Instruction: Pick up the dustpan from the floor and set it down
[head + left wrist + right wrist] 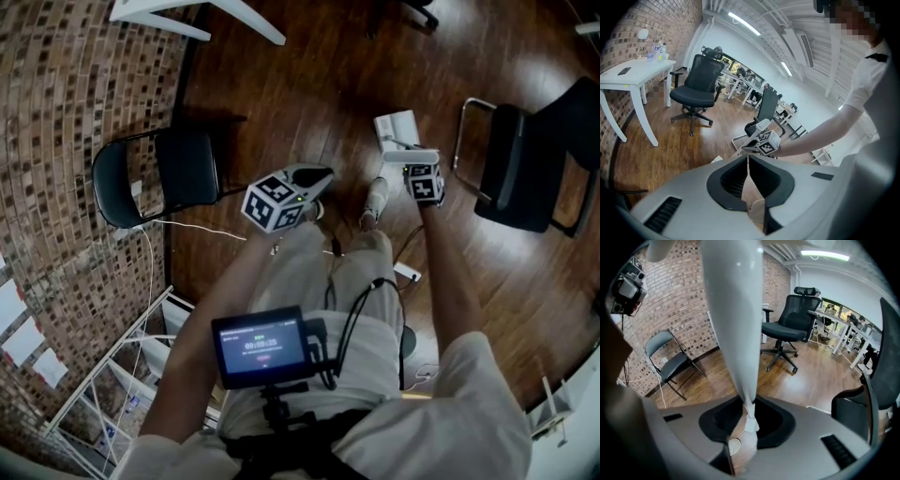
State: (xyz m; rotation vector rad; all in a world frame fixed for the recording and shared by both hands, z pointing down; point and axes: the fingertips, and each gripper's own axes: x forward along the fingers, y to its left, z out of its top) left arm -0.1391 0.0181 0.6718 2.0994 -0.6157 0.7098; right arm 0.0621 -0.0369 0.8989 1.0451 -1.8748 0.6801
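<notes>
The white dustpan [396, 126] rests on the dark wood floor ahead of my feet, and its long white handle [375, 197] rises back toward me. My right gripper [405, 155] is shut on that handle. In the right gripper view the handle [736, 310] runs from between the jaws up past the camera. My left gripper [322, 178] hovers to the left of the handle, apart from it. Its jaws meet with nothing between them [748, 161]. From the left gripper view I see the right gripper [766, 140] on an outstretched arm.
A black folding chair [164, 173] stands at the left by the brick wall [66, 103]. Another black chair [525, 169] stands at the right. A white table [628, 75] and a black office chair [701, 79] stand farther off. A white wire rack [112, 375] is at the lower left.
</notes>
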